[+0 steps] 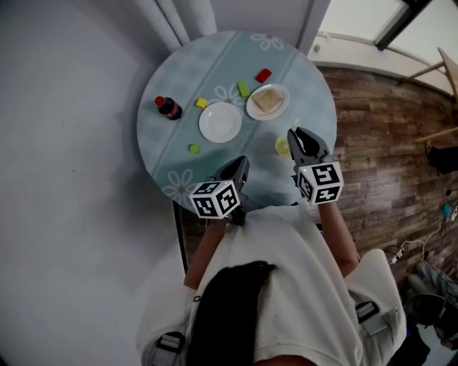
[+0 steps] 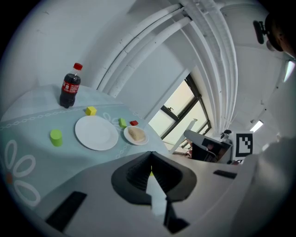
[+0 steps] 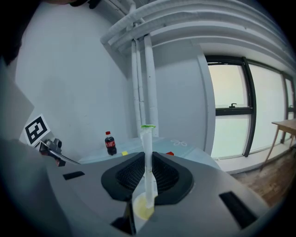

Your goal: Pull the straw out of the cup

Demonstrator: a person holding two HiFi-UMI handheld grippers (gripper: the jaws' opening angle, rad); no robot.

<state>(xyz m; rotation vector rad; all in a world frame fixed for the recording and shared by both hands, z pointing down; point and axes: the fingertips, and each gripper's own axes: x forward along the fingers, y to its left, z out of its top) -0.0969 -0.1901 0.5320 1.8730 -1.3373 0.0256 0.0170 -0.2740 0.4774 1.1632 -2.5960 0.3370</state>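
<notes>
The fingers of the right gripper are closed on the thin white straw with a green top, which stands upright between them. The lower end of the straw shows over the small yellow cup; I cannot tell whether it is inside the cup or free of it. The left gripper has its fingers together with nothing between them, and it hangs over the near edge of the round desk with a pale blue flowered cloth.

The cup stands near the right edge of the desk. The other things are well apart from it, with bare cloth between.

Behind the desk there are a white wall and white pipes, and at the right a brown wooden floor.

On the desk I count:
- two white plates, one bare plate and one plate under a bread slice
- one dark cola bottle with a red cap
- one yellow block
- one green block
- one red block
- one short green cylinder
</notes>
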